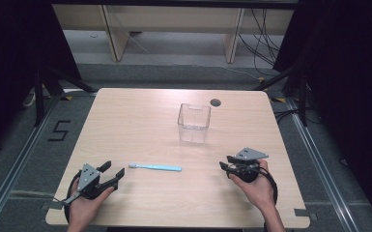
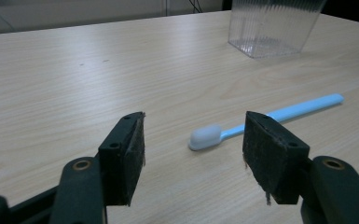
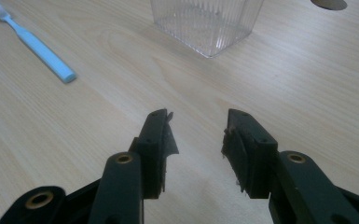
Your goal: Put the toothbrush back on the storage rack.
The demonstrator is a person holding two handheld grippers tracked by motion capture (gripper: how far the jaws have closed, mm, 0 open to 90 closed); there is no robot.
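Two hand-held grippers rest low over a wooden table (image 1: 140,116), both empty. The left gripper (image 1: 115,174) holds its jaws wide, aimed at the white bristle head of one light-blue toothbrush (image 1: 155,167) lying flat just ahead of it. The right gripper (image 1: 224,162) stands partly open over bare wood. One clear ribbed plastic container (image 1: 193,123) stands upright beyond the toothbrush. A "5" (image 1: 59,131) is marked on the floor.

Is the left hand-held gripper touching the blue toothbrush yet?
Apart. In the left gripper view, bare table shows between the open left hand-held gripper and the toothbrush, whose white head lies ahead of the pads.
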